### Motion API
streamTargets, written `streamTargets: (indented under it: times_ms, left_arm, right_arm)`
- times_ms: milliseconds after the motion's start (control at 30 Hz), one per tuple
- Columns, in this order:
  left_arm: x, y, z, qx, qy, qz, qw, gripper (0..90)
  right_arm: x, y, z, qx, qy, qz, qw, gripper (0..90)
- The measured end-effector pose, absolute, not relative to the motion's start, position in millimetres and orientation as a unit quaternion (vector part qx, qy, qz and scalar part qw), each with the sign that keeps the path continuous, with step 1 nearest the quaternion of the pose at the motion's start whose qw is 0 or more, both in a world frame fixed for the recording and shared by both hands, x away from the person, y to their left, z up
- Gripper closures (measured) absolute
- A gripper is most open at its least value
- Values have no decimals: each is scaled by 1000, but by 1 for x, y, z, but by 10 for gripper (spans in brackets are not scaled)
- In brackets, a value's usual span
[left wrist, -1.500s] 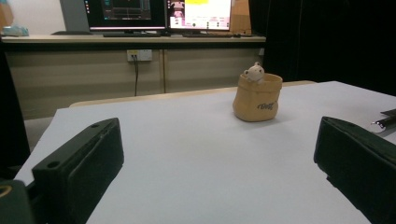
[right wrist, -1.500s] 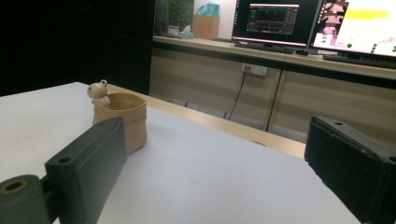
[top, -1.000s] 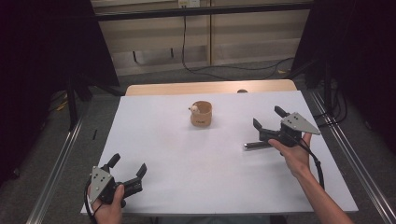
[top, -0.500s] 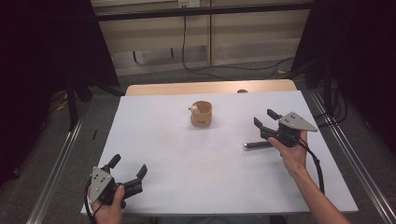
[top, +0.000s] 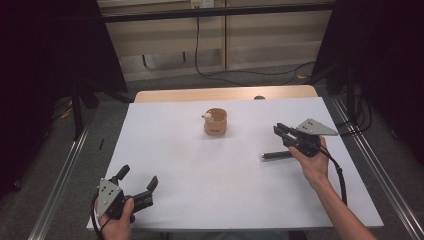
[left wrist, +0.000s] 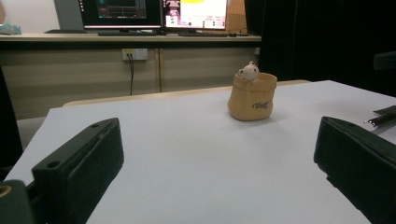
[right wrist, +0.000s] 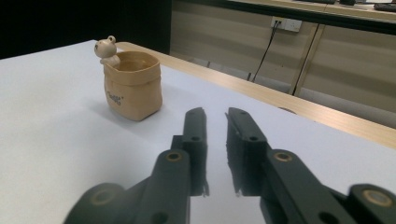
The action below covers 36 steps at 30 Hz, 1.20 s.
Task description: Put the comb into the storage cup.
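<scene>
A tan pouch-shaped cup (top: 215,123) with a small white bear figure (top: 206,117) on its rim stands at the back middle of the white table top (top: 200,170). It also shows in the left gripper view (left wrist: 252,98) and the right gripper view (right wrist: 133,86). A dark pen-like stick (top: 276,155) lies on the table just under my right hand. My right gripper (top: 279,129) hovers at the right and points toward the cup; its jaws have just been closing and stand a narrow gap apart (right wrist: 212,112) with nothing between them. My left gripper (top: 138,175) rests wide open at the front left (left wrist: 217,126), holding nothing.
A wooden table edge (top: 225,94) runs behind the white sheet. Metal rails (top: 60,170) flank the table on both sides. Cables (top: 210,70) lie on the floor behind. A desk with monitors (left wrist: 154,11) stands beyond the table.
The right gripper's jaws have drawn together from wide apart to a narrow gap. Both hands, the cup and the stick stay in place.
</scene>
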<state>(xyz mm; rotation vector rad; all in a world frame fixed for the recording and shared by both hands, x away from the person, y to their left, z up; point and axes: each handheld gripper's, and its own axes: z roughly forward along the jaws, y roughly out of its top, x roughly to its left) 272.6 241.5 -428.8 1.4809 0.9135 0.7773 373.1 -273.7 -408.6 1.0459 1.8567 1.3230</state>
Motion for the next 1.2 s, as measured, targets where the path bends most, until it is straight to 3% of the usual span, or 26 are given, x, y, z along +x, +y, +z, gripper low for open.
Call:
streamTargets:
  times_ms: [167,1200]
  left_arm:
    - [272,242,-429,635,389,332,578,16]
    - [274,241,-429,635,388,331,580,16]
  right_arm:
    - [375,-275,-409,396,707,497,311,900]
    - [403,-259,-403,436,788,401,168,900]
